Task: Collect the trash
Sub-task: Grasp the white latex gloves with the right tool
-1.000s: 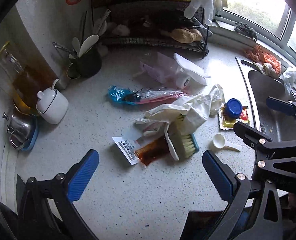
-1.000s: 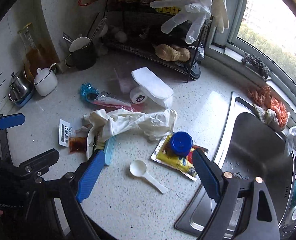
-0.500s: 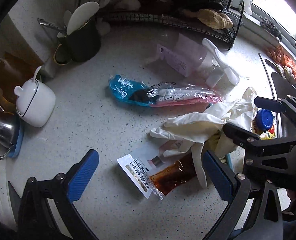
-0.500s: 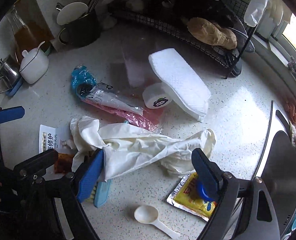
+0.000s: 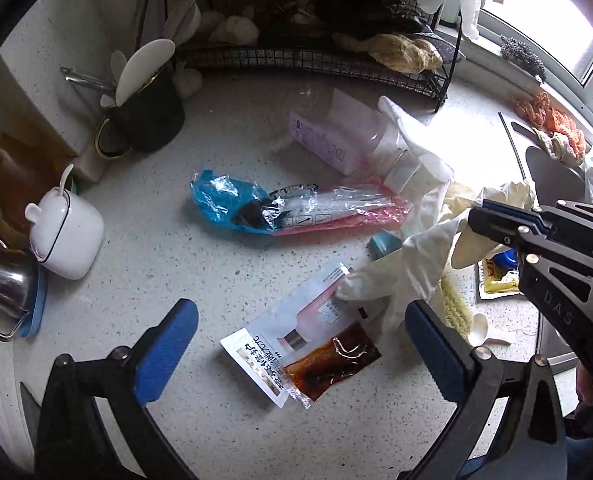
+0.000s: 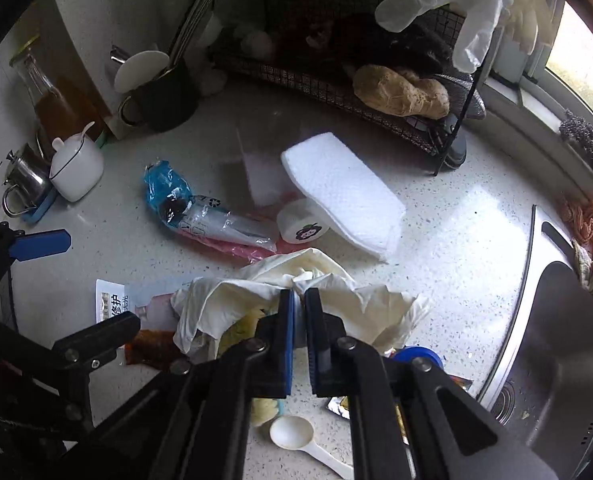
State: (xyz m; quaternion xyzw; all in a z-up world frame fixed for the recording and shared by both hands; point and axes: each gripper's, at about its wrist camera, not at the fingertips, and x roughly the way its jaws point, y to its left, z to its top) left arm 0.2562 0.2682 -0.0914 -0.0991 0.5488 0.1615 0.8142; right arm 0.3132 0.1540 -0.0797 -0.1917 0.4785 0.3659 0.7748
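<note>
A pair of crumpled white rubber gloves (image 6: 232, 300) lies among litter on the speckled counter. My right gripper (image 6: 299, 300) is shut on a fold of them; the left wrist view shows it (image 5: 476, 216) pinching the gloves (image 5: 408, 264) from the right. My left gripper (image 5: 300, 332) is open with nothing between its fingers, hovering over a white printed packet (image 5: 264, 340) and a brown sauce sachet (image 5: 328, 364). Behind these lies a blue and pink plastic wrapper (image 5: 256, 208). A white pad (image 6: 344, 196), a round white tub (image 6: 302, 226) and a plastic scoop (image 6: 292, 434) lie nearby.
A black wire rack (image 5: 316, 60) lines the back, with more gloves hung on it. A black mug of utensils (image 5: 144, 120), a white lidded pot (image 5: 66, 236) and a steel jug (image 5: 4, 284) stand at the left. The sink (image 6: 556, 340) is at the right. A yellow-bristled brush (image 5: 454, 304) lies under the gloves.
My right gripper has come down onto the gloves and shut on them, bunching them up. Both grippers have moved in closer to the litter. The left one stays open.
</note>
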